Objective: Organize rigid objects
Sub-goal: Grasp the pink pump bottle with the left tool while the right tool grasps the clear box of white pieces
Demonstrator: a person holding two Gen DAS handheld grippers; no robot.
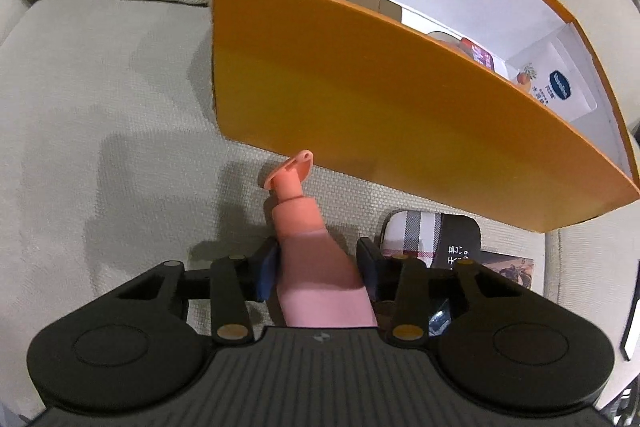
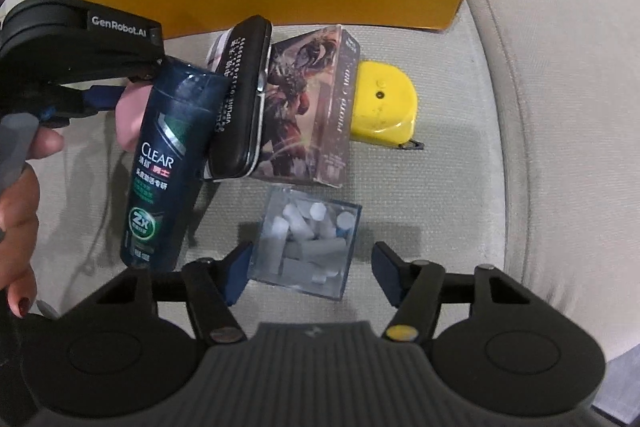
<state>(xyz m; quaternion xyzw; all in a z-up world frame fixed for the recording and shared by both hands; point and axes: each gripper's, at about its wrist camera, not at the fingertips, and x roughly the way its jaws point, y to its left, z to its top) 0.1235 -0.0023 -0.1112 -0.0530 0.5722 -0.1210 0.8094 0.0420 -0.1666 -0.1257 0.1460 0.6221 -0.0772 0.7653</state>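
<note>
The left gripper point(image 1: 318, 267) is clamped on a pink bottle point(image 1: 320, 275), nozzle just short of the orange box point(image 1: 360, 99) wall ahead; bare cushion point(image 1: 100, 147) lies open to its left. The right gripper point(image 2: 310, 273) straddles a clear box point(image 2: 306, 247), left pad touching, right pad apart. A "CLEAR" bottle point(image 2: 168, 163) crowds its left; beyond lie a "PHOTO CARD" box point(image 2: 312, 107) and a yellow tape point(image 2: 384, 103).

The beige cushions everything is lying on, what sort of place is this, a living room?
Probably a living room sofa at home: the beige cushions have piped seams, and toiletries like the shampoo bottle lie beside an orange box.
</note>
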